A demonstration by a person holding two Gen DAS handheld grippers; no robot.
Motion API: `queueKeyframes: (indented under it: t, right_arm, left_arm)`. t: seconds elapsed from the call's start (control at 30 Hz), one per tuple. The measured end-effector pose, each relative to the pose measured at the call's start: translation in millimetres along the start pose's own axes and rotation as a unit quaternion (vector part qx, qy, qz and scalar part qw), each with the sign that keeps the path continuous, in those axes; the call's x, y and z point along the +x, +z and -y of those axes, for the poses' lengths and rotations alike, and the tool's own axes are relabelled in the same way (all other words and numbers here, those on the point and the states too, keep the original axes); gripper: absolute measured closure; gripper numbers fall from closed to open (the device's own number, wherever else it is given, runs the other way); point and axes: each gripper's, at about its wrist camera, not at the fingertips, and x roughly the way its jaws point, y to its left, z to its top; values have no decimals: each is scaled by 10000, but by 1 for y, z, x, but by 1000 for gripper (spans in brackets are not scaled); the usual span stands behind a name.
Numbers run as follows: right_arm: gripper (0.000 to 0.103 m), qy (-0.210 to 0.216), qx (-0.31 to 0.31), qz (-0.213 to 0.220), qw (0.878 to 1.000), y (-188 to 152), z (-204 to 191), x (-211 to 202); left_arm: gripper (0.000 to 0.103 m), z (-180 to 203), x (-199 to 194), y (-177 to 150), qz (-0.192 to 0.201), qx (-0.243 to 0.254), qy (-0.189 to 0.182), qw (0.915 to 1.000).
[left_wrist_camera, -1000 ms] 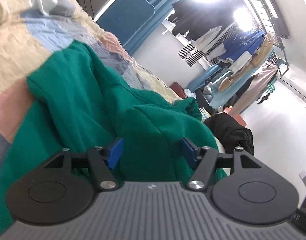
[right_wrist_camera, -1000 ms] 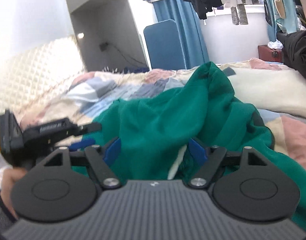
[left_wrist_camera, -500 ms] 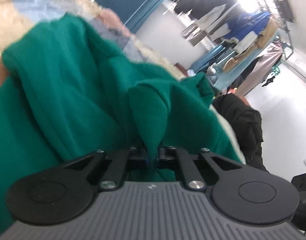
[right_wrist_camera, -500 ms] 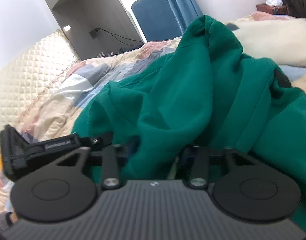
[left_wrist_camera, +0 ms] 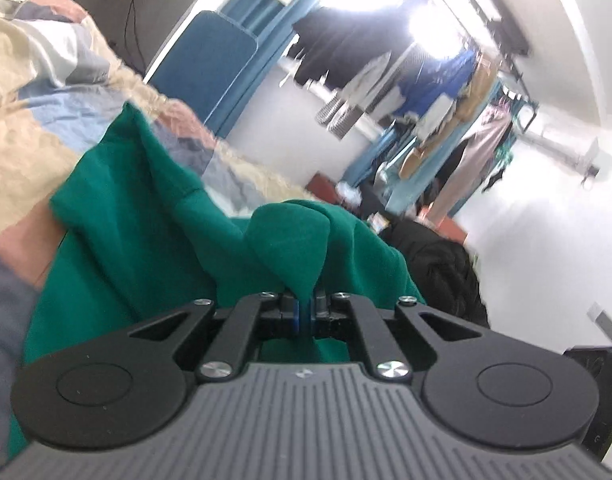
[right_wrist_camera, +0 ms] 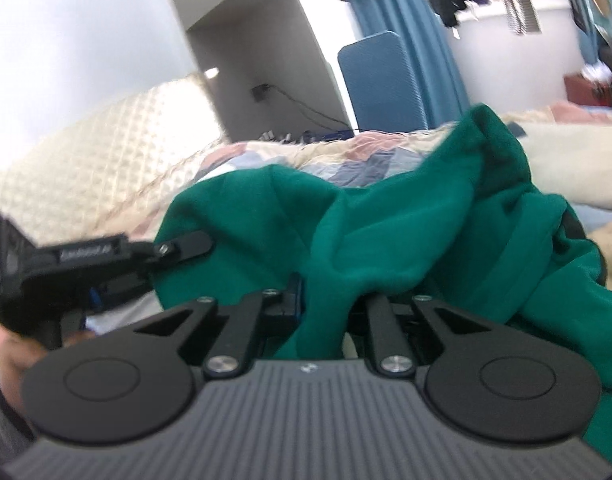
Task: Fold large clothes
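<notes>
**Green garment pinched at two points over the bed**

The large green fleece garment (left_wrist_camera: 138, 240) is lying crumpled on a patchwork quilt of cream, pink and blue squares (left_wrist_camera: 30, 120), with two bunches of it being gripped. The left gripper (left_wrist_camera: 305, 314) is holding a rounded fold, its jaws pressed almost together on the thin pinch of cloth. The right gripper (right_wrist_camera: 326, 300) is clamping a thicker bunch; its jaws have just been closing and are sitting a little apart around the fabric. In the right wrist view the left gripper is showing at the left edge, held by a hand (right_wrist_camera: 10, 356). A blue padded panel (right_wrist_camera: 382, 80) is standing behind the bed.
</notes>
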Motion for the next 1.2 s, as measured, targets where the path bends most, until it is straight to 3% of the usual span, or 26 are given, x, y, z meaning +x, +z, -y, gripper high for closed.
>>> queueKeyframes:
  t: [0.1,0.23,0.3,0.37,0.43,0.47,0.5,0.57,0.7,0.87,1.0,1.2]
  right_arm:
    - [88,-321,-184,-346,9987,-13,-9,-3]
    - [86,-588,268,-1089,9920,-30,6,17]
    - [85,-670,354,-1316,9884,-33,11,25]
    - [83,-650,332,-1278,9891,-33,11,21]
    - [74,-638,362,-1207,9900,-29,11,14]
    - [62,-599,427,-1186,9902,-27,13,10]
    - [55,-548,533,-1146,9905,-26,16,3]
    - [42,-448,755,-972,9914,-20,23,-8]
    - [42,-404,1008,-683,9917,0,38,-18]
    - [42,-673,1009,-583,9909,36,62,12]
    - [42,-743,1378,-742,9849,55,94,56]
    - [41,-713,1298,-680,9866,53,120,111]
  left_arm:
    - [98,4,-10,-28,-487,270,498,9972]
    - [98,0,10,-54,-1205,433,1174,9848]
    - [97,-1,18,-58,-1340,496,1270,9816]
    - [96,0,14,-54,-1273,438,1160,9841]
    - [72,-3,5,-47,-1146,244,952,9885]
    - [46,-5,-2,-45,-1074,137,847,9905]
    - [34,-8,-9,-39,-903,6,774,9929]
    - [34,-12,-26,-31,-596,-163,619,9962]
    - [34,-23,-28,-10,-385,-533,473,9967]
    - [36,-41,31,19,-590,-498,947,9925]
    - [36,-57,91,42,-708,-131,1281,9891]
    - [47,-83,155,44,-940,133,1359,9862]
